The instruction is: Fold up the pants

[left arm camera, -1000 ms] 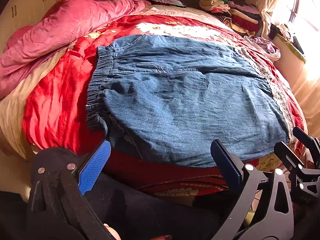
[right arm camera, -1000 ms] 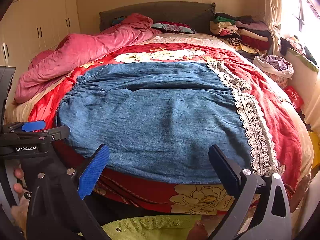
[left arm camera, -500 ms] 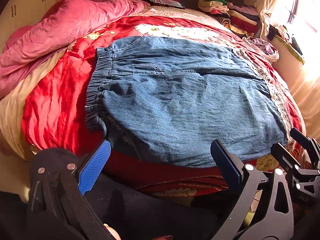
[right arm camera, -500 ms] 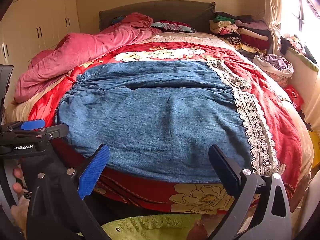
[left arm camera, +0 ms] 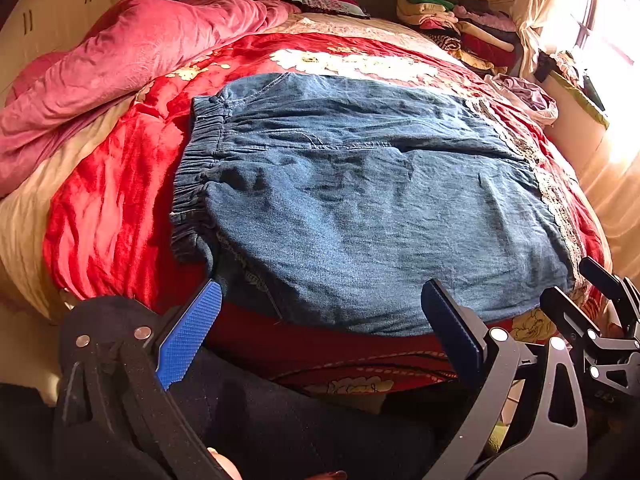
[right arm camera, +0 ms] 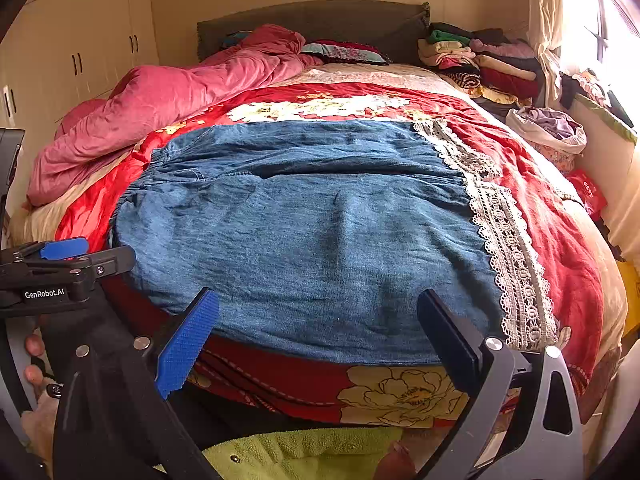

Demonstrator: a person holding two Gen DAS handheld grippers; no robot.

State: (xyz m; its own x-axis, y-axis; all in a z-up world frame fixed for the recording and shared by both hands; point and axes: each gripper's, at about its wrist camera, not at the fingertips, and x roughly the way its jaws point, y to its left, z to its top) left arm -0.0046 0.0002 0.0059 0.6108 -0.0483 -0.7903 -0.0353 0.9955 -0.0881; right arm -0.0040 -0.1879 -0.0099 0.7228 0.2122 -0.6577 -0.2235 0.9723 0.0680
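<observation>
Blue denim pants [left arm camera: 360, 200] lie flat across a red floral bedspread [left arm camera: 112, 184], elastic waistband at the left, lace-trimmed leg hems at the right. They also show in the right wrist view [right arm camera: 312, 232], with the lace hems [right arm camera: 508, 248] plain. My left gripper [left arm camera: 320, 320] is open and empty at the near bed edge, just short of the pants' near hem by the waistband side. My right gripper [right arm camera: 316, 328] is open and empty at the near edge by the hem side. Each gripper shows at the edge of the other's view.
A rumpled pink duvet [right arm camera: 168, 100] lies along the bed's left side. Folded clothes [right arm camera: 480, 60] are stacked at the back right by the headboard. A bag of clothes [right arm camera: 548, 128] sits at the right near the window. Wardrobes [right arm camera: 80, 52] stand at the left.
Both grippers have eased slightly towards the bed; the pants sit a little lower in both views. Nothing was gripped or moved.
</observation>
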